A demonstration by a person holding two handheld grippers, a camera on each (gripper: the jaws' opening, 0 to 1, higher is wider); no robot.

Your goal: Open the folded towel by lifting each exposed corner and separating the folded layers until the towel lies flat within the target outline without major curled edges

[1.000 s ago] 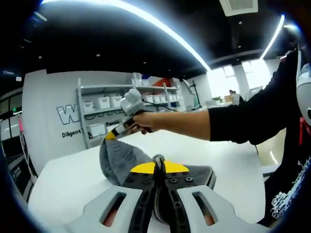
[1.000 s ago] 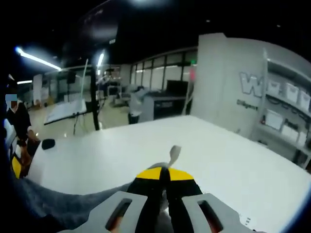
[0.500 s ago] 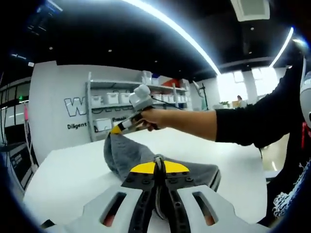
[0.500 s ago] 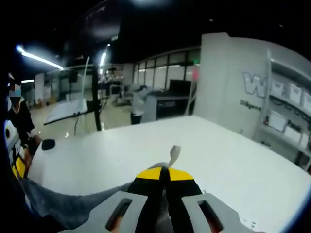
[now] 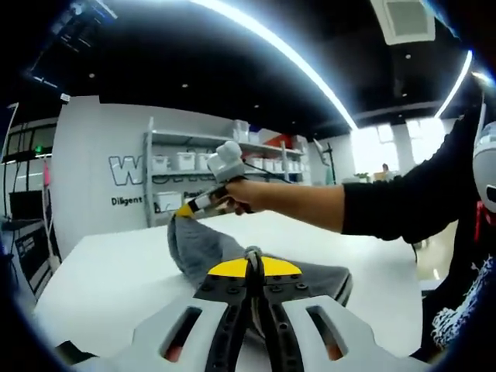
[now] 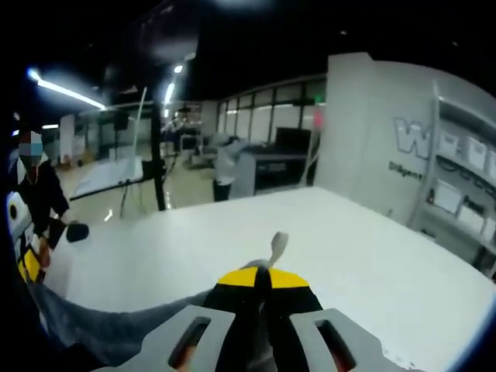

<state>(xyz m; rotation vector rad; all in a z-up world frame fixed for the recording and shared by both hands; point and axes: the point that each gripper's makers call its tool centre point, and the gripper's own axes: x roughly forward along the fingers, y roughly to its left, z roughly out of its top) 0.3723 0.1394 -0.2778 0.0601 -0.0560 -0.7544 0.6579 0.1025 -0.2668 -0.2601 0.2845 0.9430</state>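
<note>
A grey towel [image 5: 203, 246] hangs stretched above the white table [image 5: 108, 279], held at two corners. My left gripper [image 5: 253, 269] is shut on the near corner, a bit of cloth poking up between its yellow tips. In the left gripper view a hand holds my right gripper [image 5: 184, 211], which pinches the far corner higher up. In the right gripper view my right gripper [image 6: 262, 279] is shut on the towel [image 6: 101, 333], a small grey tab sticking up at its tips. The cloth trails off to the lower left toward the other gripper [image 6: 29, 263].
The white table [image 6: 364, 256] spreads wide around the towel. Behind it stand a white wall with lettering and shelves of white bins [image 5: 174, 167]. A person's dark sleeve [image 5: 403, 194] reaches across the right side. A tripod stand [image 6: 159, 167] is beyond the table's far edge.
Both views have drifted slightly with my hands. The right gripper and the far towel corner stay raised; both grips hold unchanged.
</note>
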